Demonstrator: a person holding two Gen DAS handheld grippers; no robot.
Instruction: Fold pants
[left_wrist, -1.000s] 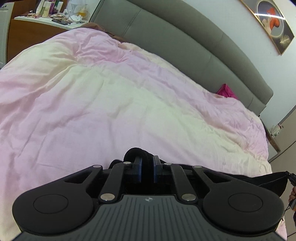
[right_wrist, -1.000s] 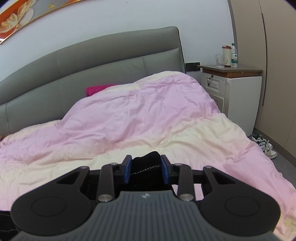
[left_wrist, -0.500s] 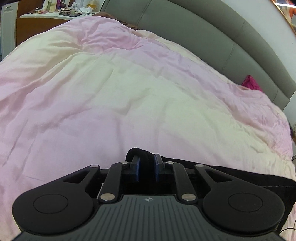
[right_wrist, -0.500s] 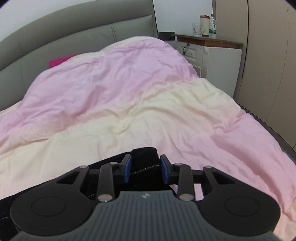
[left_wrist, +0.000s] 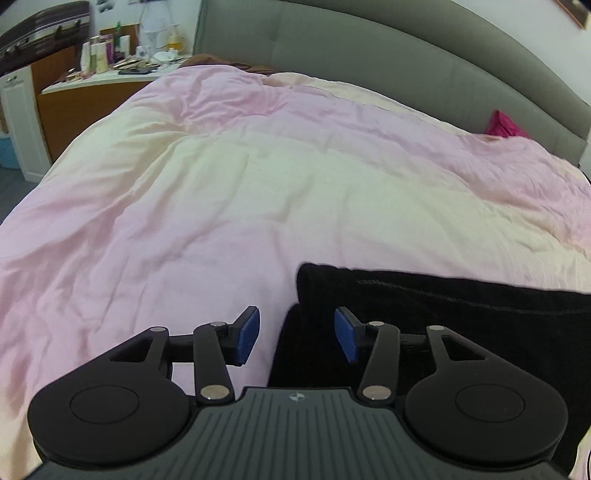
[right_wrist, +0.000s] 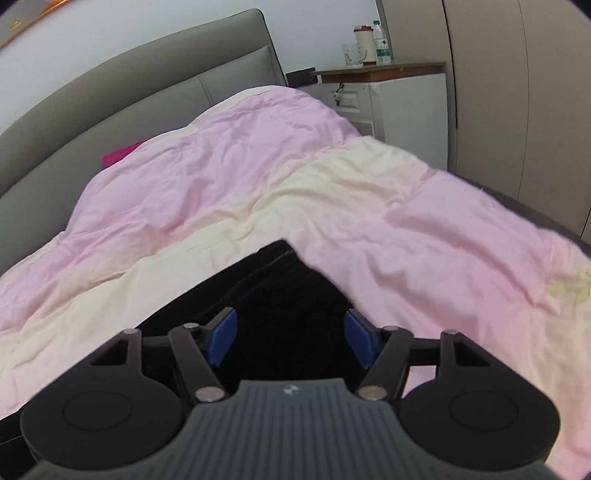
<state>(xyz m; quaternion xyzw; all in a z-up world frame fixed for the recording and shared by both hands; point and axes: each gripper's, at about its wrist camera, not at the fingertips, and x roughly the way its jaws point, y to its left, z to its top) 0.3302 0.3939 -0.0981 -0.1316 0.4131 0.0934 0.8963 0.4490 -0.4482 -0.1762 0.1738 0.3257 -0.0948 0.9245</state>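
Black pants (left_wrist: 443, 310) lie flat on the pink and cream duvet (left_wrist: 221, 192), their left corner reaching toward the headboard. My left gripper (left_wrist: 297, 338) hovers over that corner's left edge; its jaws are opening and the blue pads (left_wrist: 245, 336) press on nothing. In the right wrist view the pants (right_wrist: 273, 288) end in a corner pointing up the bed. My right gripper (right_wrist: 290, 338) sits just above the black cloth, jaws opening, pads clear of the fabric that shows between them.
A grey padded headboard (left_wrist: 369, 66) runs across the back. A magenta cloth (left_wrist: 504, 125) lies by it. A cluttered dresser (left_wrist: 92, 85) stands far left. A white nightstand (right_wrist: 399, 99) with bottles and a cup stands beside wardrobe doors (right_wrist: 517, 92) on the right.
Both grippers came down to the duvet with the pants and then let go: each was shut on a black fold, and now both stand apart with the pants lying flat.
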